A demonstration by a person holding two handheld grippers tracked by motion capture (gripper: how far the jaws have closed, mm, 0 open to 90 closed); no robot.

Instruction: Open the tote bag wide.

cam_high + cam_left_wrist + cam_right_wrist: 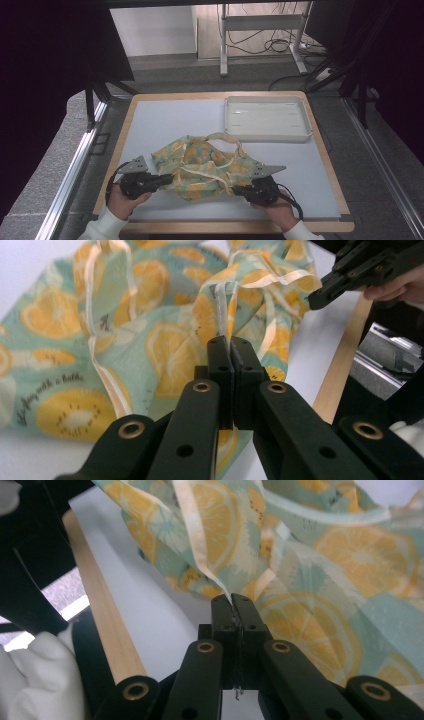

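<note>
A crumpled cloth [202, 167] printed with orange slices on pale green, edged with cream straps, lies on the near half of the table. My left gripper [169, 178] pinches its near-left edge; in the left gripper view the jaws [230, 347] are shut on a fold of the cloth [150, 330]. My right gripper [237, 190] holds the near-right edge; its jaws [232, 602] are shut on a cream-trimmed fold of the cloth [310, 570]. The right gripper [325, 295] also appears at the upper right of the left gripper view.
A white shallow tray [267, 119] sits at the far right of the grey table mat [150, 130]. The table's wooden edge [225, 226] runs just behind my hands. Metal frame legs and cables stand on the floor beyond the table.
</note>
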